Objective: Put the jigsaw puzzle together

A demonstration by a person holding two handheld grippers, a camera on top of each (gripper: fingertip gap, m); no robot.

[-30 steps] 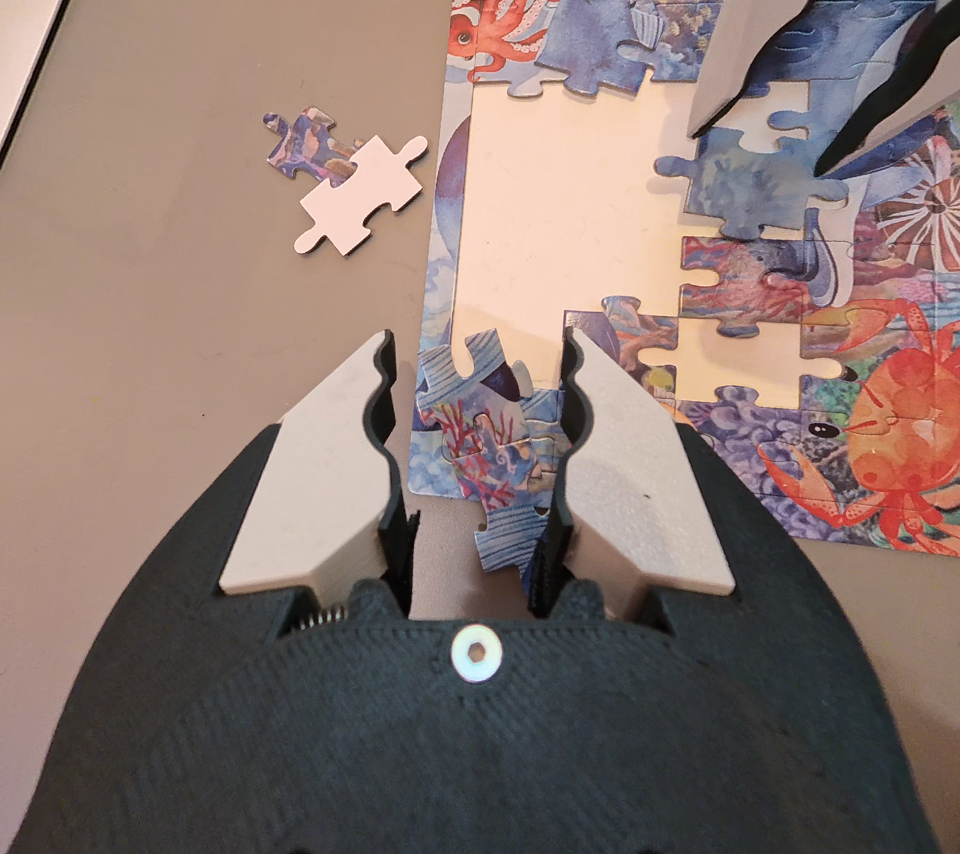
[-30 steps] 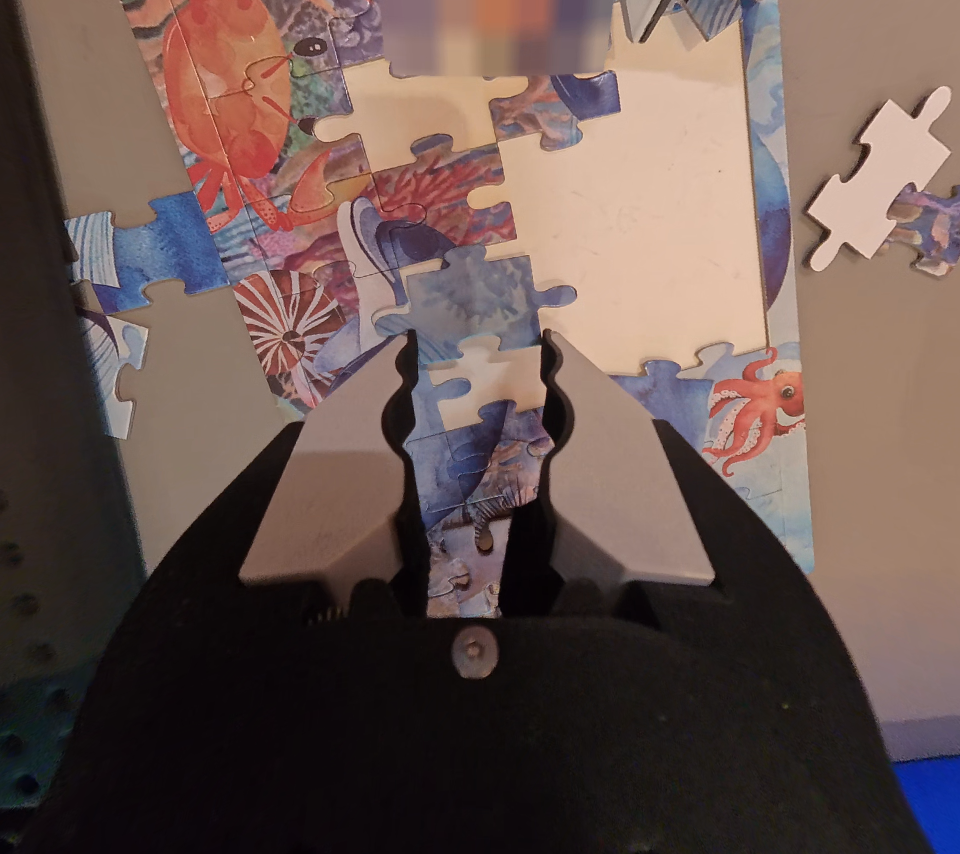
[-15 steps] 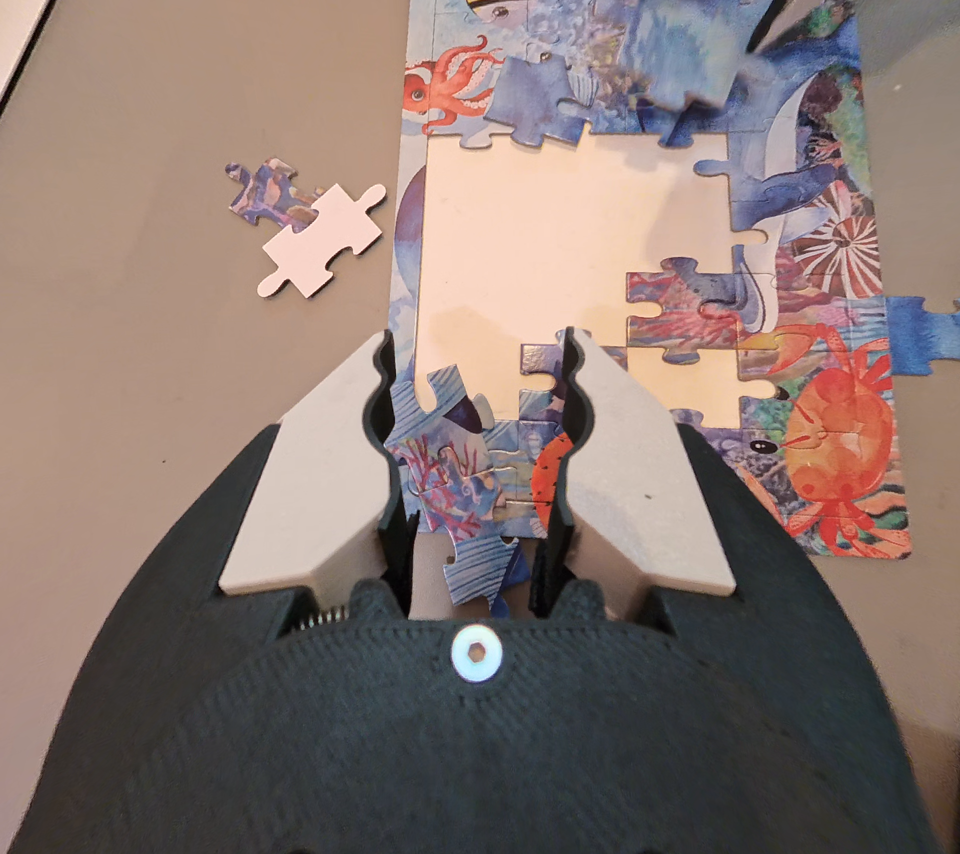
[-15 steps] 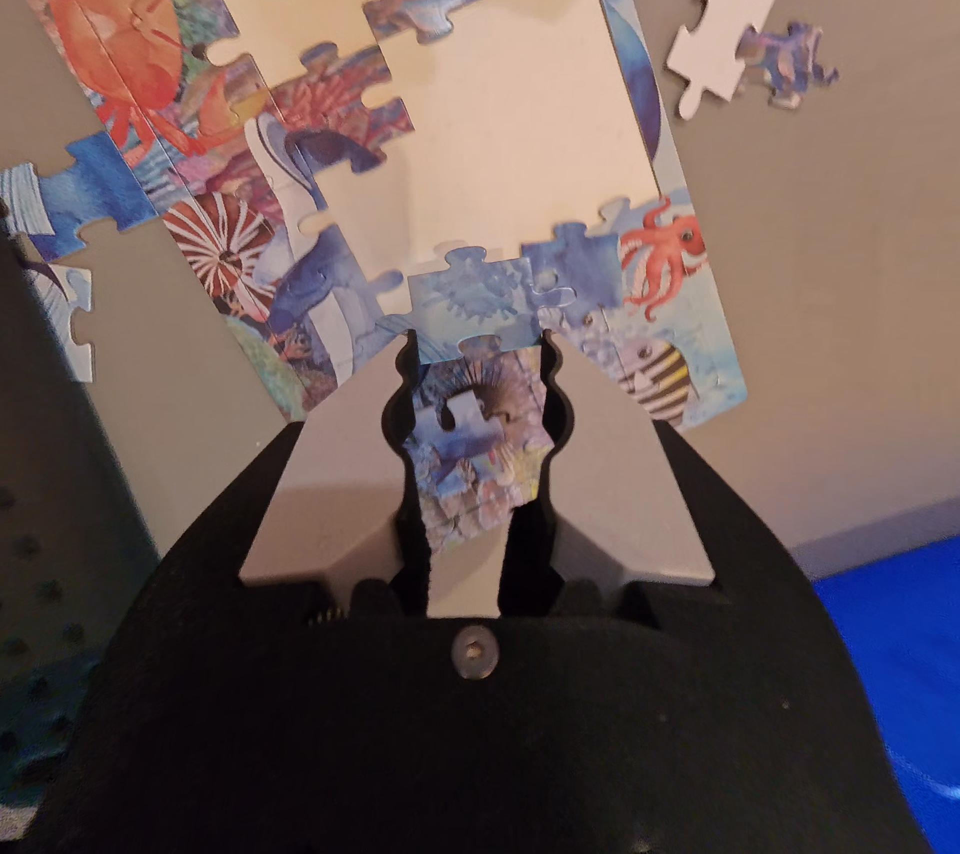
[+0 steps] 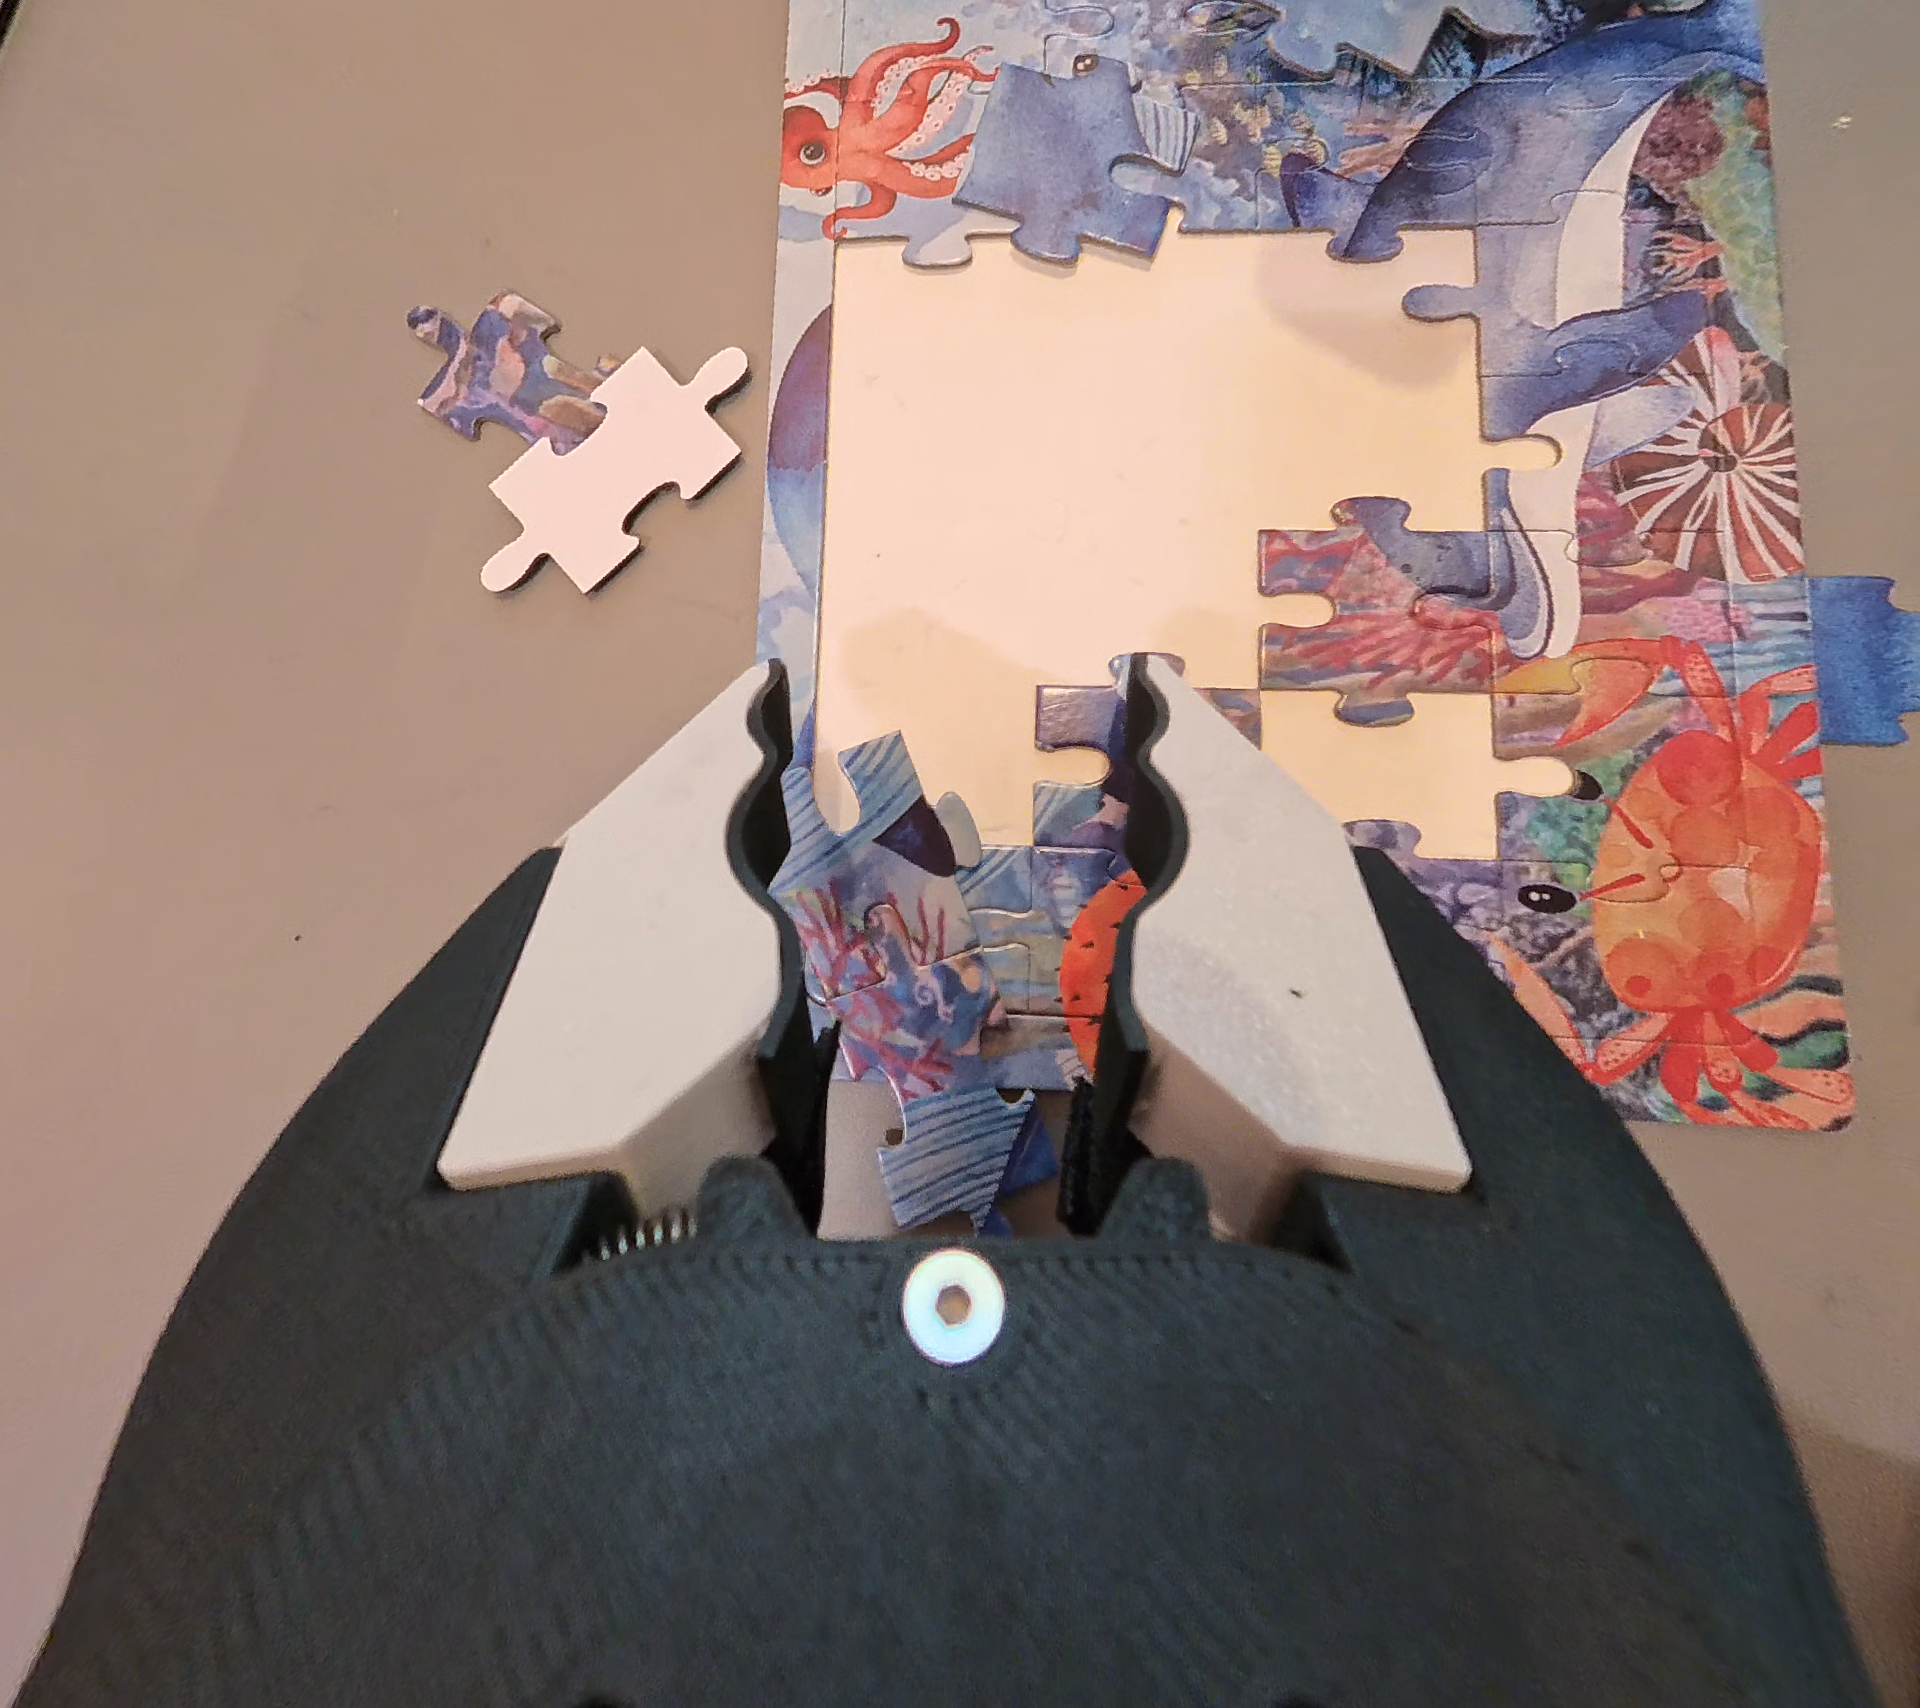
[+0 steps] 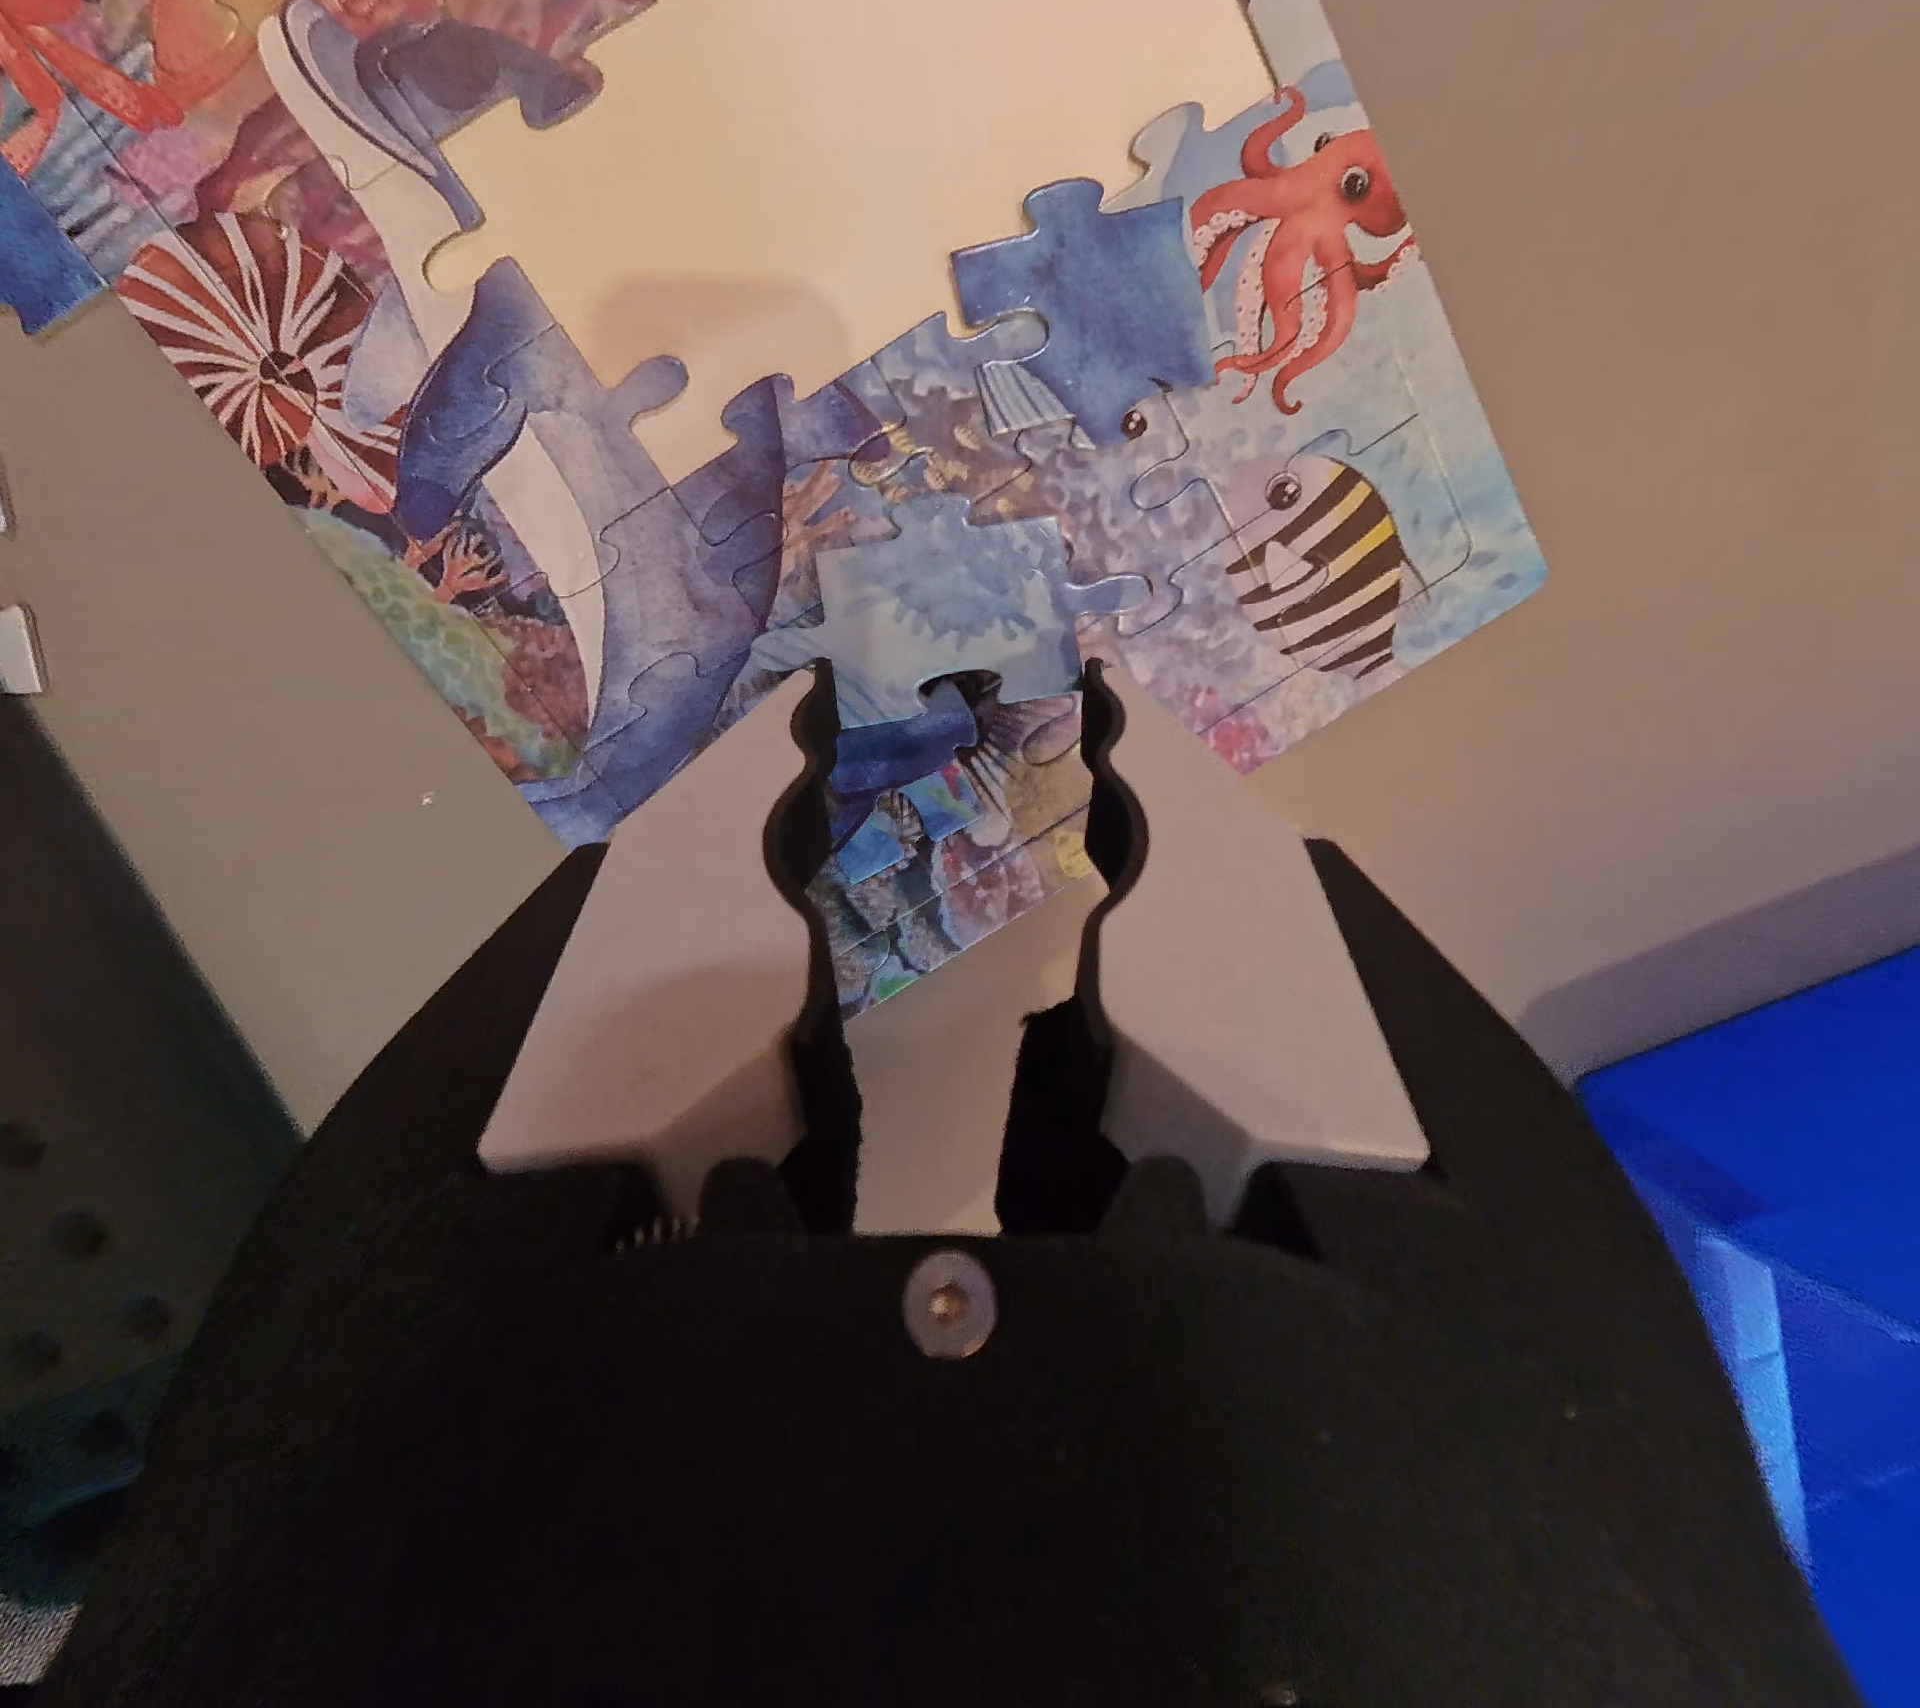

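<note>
Farthest left of the sea-picture jigsaw board (image 5: 1091, 432), on the grey worktop (image 5: 312, 775), a white face-down puzzle piece (image 5: 613, 484) lies partly over a purple-and-blue patterned piece (image 5: 488, 370). Both sit just beside the board's left edge; I take them as waiting stock, and the white one needs flipping before I can read it.

At the board's near left corner my left gripper (image 5: 956, 692) hangs with its fingers parted at a middling width. A striped blue-and-coral cardboard piece (image 5: 894, 931) sits between them against the left finger and overhangs the board's near edge. The gap beside it is clear, so I judge it unclamped, parked there until I need it.

The board's middle is bare cream, so I reckon the task is little more than half done. At the far edge of that gap a dark blue piece (image 5: 1060, 172) lies skewed over the octopus print, not seated.

Toward the board's far right, my right gripper (image 6: 956, 671) pinches a pale blue blotched piece (image 6: 945, 609) by its side edges, fingertips narrow on it. It is above already-joined pieces, lifted, I think, so I can turn it and match its tabs before lowering it into the gap. The risk is a crooked drop onto seated neighbours.

Beyond the board's right edge a deep blue piece (image 5: 1860, 671) sticks out.
</note>
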